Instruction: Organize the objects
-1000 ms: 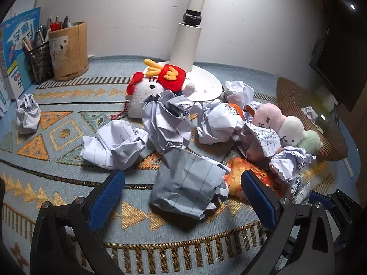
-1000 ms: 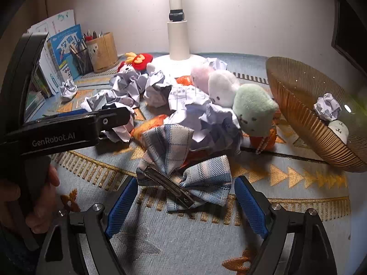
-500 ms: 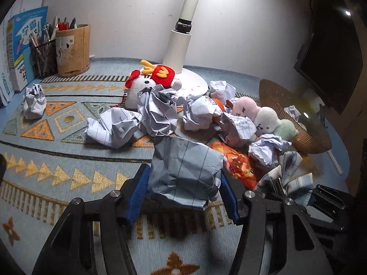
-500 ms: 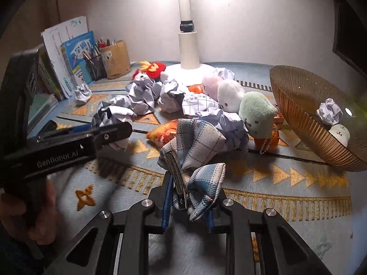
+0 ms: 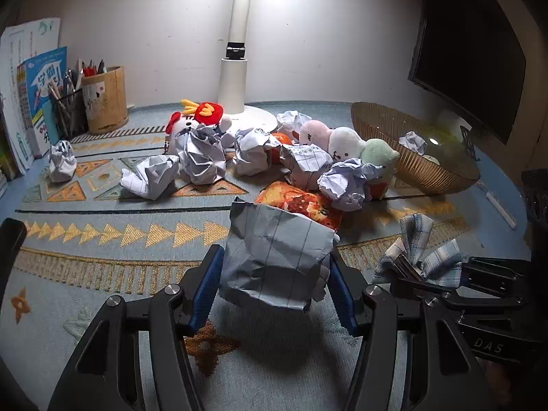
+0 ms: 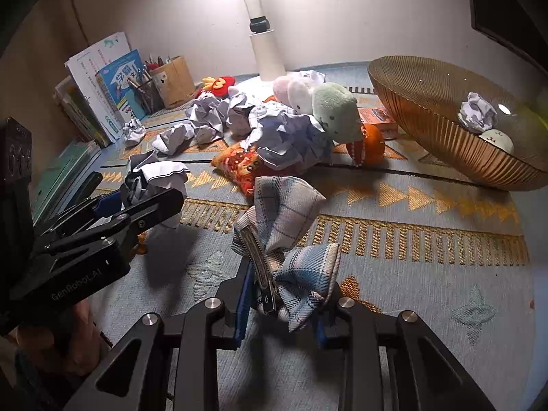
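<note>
Two claws are loaded now. Your left claw (image 5: 274,275) has just pressed in on a crumpled sheet of grey-white lined paper (image 5: 275,257), which a second ago lay on the patterned blue-and-orange woven mat (image 5: 113,239) between spread fingers; it now hangs clear of the mat, pinched from both sides. Your right claw (image 6: 281,303) has likewise closed, and then slackened a little, around a blue-and-white plaid fabric hair bow with a metal clip (image 6: 286,239), which was flat on the mat and is now lifted, still caught between the pads.

That suggests both pick-ups are done and the carry comes next. Judging by its contents, the ribbed amber glass bowl (image 6: 428,116), already containing a white paper ball (image 6: 477,111), looks a likely place for the paper; where the bow belongs is not clear.

Beyond your claws the heap remains on the counter: more crumpled papers, an orange printed pouch (image 5: 301,205), and pink, white and green plush toys (image 5: 346,142).

Readable writing: "GenRobot.AI" on the left handle seen from the right camera, "DAS" on the right handle.
</note>
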Demonstrator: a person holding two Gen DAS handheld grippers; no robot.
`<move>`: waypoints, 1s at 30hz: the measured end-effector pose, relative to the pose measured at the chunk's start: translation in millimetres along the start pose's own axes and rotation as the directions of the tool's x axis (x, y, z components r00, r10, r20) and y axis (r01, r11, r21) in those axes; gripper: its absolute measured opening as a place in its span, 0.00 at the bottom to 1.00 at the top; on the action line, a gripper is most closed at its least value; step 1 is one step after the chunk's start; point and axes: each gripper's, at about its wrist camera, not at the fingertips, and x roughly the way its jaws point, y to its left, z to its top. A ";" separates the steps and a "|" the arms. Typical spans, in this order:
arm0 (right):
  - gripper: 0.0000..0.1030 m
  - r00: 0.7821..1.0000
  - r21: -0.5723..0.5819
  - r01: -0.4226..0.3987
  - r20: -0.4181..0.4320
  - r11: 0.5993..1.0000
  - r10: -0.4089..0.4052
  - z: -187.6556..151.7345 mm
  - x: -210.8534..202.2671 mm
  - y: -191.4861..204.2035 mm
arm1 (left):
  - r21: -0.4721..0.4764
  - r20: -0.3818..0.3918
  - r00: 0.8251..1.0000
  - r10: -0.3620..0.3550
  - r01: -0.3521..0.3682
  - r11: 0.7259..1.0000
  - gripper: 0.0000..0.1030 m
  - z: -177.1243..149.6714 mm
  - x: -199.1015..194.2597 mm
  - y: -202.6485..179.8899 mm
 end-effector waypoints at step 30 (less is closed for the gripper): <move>0.15 0.995 -0.126 0.101 0.032 0.987 -0.097 -9.1 -6.1 10.5 | -0.054 0.022 0.999 -0.036 0.037 0.998 0.54 -0.6 -4.1 11.9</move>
